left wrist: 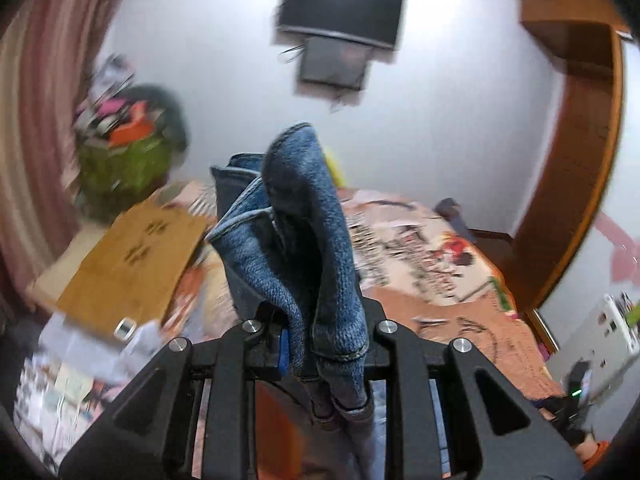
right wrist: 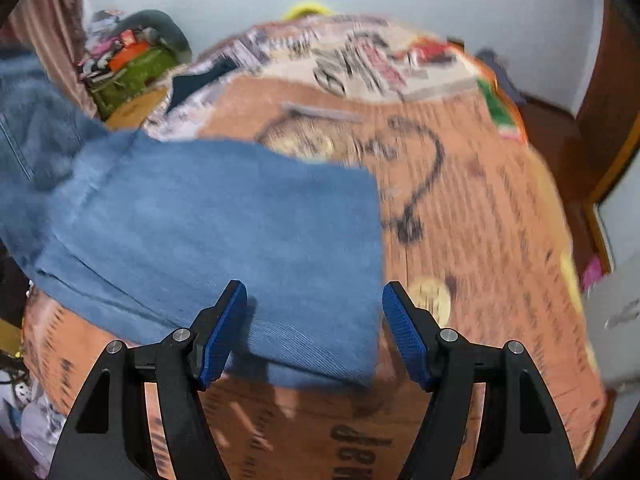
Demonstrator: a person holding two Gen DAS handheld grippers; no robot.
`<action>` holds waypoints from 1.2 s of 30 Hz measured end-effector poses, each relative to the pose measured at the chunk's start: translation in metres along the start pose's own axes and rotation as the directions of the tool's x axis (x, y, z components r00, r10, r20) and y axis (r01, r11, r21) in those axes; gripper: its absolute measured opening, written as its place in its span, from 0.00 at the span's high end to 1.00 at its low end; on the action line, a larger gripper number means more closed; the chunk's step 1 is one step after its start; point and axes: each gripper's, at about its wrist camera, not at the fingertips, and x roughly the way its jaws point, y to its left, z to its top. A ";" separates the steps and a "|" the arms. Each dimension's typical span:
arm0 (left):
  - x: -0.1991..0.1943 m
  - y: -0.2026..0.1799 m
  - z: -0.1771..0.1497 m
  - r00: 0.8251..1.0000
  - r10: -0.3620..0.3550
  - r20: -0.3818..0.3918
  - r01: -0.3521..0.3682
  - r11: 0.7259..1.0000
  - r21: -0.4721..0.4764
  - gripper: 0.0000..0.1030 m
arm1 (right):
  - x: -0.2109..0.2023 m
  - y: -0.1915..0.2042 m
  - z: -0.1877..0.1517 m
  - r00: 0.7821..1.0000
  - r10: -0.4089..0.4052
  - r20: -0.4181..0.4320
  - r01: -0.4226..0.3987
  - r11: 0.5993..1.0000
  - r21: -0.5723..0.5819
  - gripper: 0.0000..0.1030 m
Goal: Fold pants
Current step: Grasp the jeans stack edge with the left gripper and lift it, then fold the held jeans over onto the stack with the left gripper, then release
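Note:
The blue denim pants [right wrist: 224,224] lie partly on the orange patterned bedspread [right wrist: 480,216], one folded leg end spread flat near the bed's front. My left gripper [left wrist: 316,332] is shut on a bunched fold of the pants [left wrist: 304,216] and holds it up above the bed; the fingertips are hidden by cloth. My right gripper [right wrist: 316,328] is open, its blue pads [right wrist: 224,332] on either side of the flat leg's near right corner, just above it. At the left of the right wrist view the denim rises toward the left gripper.
A green basket of clutter [left wrist: 120,160] and a wooden board [left wrist: 132,264] stand left of the bed. A wall TV [left wrist: 340,12] hangs ahead. A wooden wardrobe [left wrist: 576,160] is at the right. Papers [left wrist: 64,380] lie at the lower left.

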 end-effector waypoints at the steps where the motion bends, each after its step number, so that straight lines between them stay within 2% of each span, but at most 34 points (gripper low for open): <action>1: 0.001 -0.016 0.004 1.000 -0.023 0.005 0.023 1.000 0.019 0.79 | 0.002 -0.003 -0.002 1.000 0.019 0.004 -0.019 1.000 0.022 0.35; 4: 0.011 -0.061 0.013 0.997 -0.079 0.002 0.078 0.994 0.076 0.80 | 0.002 -0.012 -0.005 0.997 0.071 0.014 -0.072 0.995 0.071 0.35; 7: 0.025 -0.104 0.014 0.992 -0.126 -0.021 0.127 0.984 0.122 0.80 | 0.001 -0.013 -0.007 0.996 0.088 0.028 -0.090 0.993 0.071 0.35; 12: 0.058 -0.160 -0.004 0.974 -0.193 -0.120 0.212 0.964 0.162 0.80 | -0.004 -0.016 -0.011 0.993 0.107 0.044 -0.110 0.992 0.060 0.35; 15: 0.083 -0.183 -0.026 0.952 -0.222 -0.209 0.260 0.950 0.173 0.80 | -0.008 -0.018 -0.014 0.991 0.122 0.050 -0.125 0.991 0.058 0.35; 19: 0.109 -0.215 -0.059 0.913 -0.247 -0.325 0.322 0.925 0.201 0.80 | -0.013 -0.021 -0.018 0.990 0.128 0.057 -0.131 0.990 0.058 0.35; 24: 0.114 -0.247 -0.093 0.879 -0.221 -0.423 0.362 0.887 0.288 0.76 | -0.022 -0.023 -0.025 0.989 0.131 0.064 -0.135 0.989 0.057 0.34; 25: 0.115 -0.252 -0.097 0.868 -0.215 -0.447 0.368 0.883 0.291 0.71 | -0.024 -0.023 -0.026 0.989 0.129 0.066 -0.132 0.990 0.054 0.34; 26: 0.116 -0.255 -0.100 0.850 -0.226 -0.477 0.389 0.879 0.277 0.57 | -0.026 -0.023 -0.027 0.990 0.126 0.067 -0.130 0.990 0.052 0.34; 28: 0.112 -0.256 -0.101 0.827 -0.265 -0.495 0.419 0.878 0.231 0.38 | -0.026 -0.023 -0.027 0.990 0.122 0.066 -0.125 0.991 0.046 0.35; 30: 0.105 -0.255 -0.100 0.826 -0.284 -0.487 0.432 0.874 0.222 0.33 | -0.027 -0.022 -0.027 0.991 0.119 0.066 -0.122 0.992 0.044 0.34; 33: 0.098 -0.250 -0.092 0.867 -0.254 -0.429 0.385 0.887 0.254 0.25 | -0.026 -0.019 -0.028 0.992 0.114 0.055 -0.116 0.992 0.041 0.34; 36: 0.097 -0.230 -0.078 0.897 -0.220 -0.383 0.332 0.908 0.255 0.17 | -0.023 -0.018 -0.028 0.993 0.108 0.049 -0.109 0.993 0.032 0.34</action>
